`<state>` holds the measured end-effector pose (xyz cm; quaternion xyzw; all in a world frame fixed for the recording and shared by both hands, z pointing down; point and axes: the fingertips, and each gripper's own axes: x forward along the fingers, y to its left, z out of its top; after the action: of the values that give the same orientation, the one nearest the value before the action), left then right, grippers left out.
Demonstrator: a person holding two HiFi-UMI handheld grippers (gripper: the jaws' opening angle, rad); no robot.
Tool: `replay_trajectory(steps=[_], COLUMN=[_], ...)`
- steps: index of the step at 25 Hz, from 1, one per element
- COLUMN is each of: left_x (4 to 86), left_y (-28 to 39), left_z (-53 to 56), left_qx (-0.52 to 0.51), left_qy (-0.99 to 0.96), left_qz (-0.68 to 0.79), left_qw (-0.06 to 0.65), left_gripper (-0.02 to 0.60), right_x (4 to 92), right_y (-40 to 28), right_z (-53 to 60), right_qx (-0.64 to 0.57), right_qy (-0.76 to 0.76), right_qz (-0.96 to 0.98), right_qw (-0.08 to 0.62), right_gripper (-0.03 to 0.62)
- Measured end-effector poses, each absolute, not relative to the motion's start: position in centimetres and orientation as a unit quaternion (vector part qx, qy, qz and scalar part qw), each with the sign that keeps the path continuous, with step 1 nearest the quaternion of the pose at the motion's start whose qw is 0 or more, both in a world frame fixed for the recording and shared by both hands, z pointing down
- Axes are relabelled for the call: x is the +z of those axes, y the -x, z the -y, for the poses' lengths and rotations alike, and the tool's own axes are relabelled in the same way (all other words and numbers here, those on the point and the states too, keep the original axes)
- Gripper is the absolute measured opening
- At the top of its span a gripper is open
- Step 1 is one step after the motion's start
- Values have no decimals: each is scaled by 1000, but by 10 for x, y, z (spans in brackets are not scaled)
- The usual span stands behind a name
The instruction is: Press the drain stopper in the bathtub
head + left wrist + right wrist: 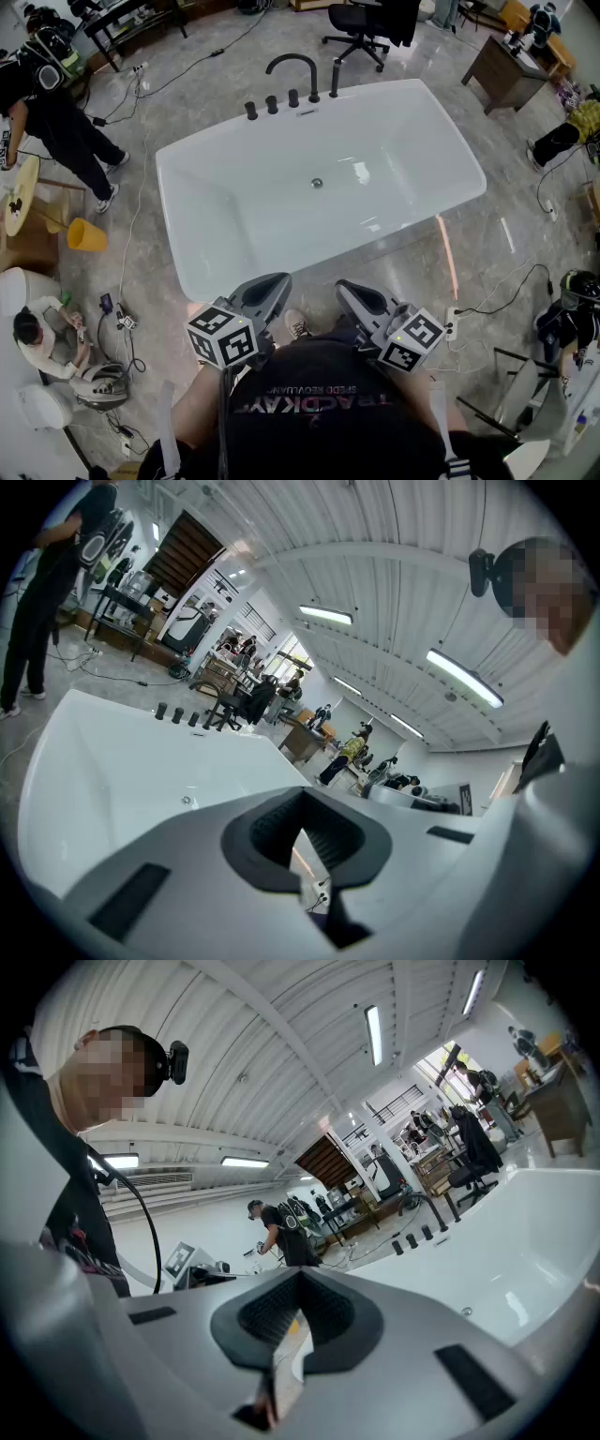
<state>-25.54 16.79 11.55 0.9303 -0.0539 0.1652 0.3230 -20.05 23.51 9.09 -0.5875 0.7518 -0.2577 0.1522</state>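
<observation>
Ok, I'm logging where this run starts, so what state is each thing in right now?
Bathtub: empty, no water showing.
Drain stopper: in the tub floor, untouched; pressed or raised, cannot tell.
Faucet: nothing running.
Left tool: jaws together, empty.
Right tool: jaws together, empty.

Grey marbled floor strewn with black cables. Black office chair at the far edge, dark wooden desk toward the far right corner, black table far left. Round wooden table and yellow bucket at the left edge. Lit from above by long tube lights under a ribbed white ceiling
</observation>
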Motion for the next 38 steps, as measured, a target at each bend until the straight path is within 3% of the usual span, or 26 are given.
replay_trajectory(steps=[38], left_x=[115], left_y=[256], left_z=[-166], left_qx=[163], left_qy=[-936], left_qz=[58], left_qw=[305], left_gripper=[5], right_x=[84], right_y=[199], right_z=[-241], right_qx=[-241], right_qy=[579], right_qz=[-763], right_qw=[158], right_gripper=[12])
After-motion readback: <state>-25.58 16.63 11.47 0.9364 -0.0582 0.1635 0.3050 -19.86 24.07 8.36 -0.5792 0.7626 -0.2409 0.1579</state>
